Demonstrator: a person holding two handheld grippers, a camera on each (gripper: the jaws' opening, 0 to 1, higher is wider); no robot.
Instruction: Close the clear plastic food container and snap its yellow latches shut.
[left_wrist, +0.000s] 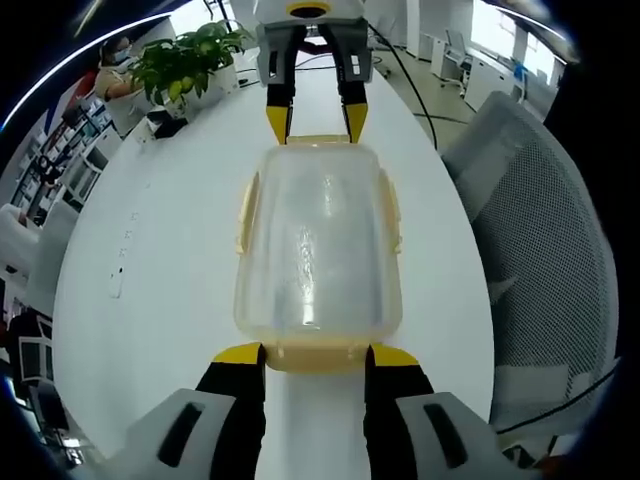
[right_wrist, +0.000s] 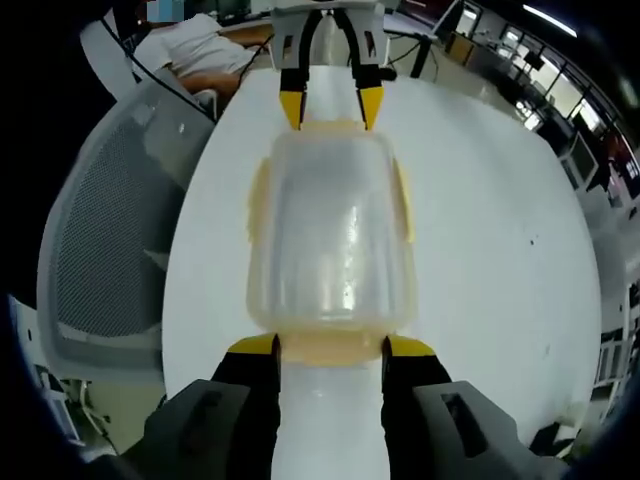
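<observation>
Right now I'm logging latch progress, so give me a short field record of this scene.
container: clear food container, lid on, lying on white table
left tongs: open, jaws either side of the near end latch
right tongs: open, jaws flanking the opposite end latch
side latches: yellow, whether snapped cannot be told
nearby: mesh chair, potted plant

- Setting: an open-plan office.
- A long white table (left_wrist: 120, 250) runs through the room, with a grey mesh office chair (left_wrist: 540, 240) beside it.
- A potted green plant (left_wrist: 185, 60) stands on the table.
- Rows of desks with monitors (right_wrist: 580, 150) lie beyond, under ceiling strip lights (right_wrist: 545, 18).
- A seated person (right_wrist: 195, 55) leans over a desk.
</observation>
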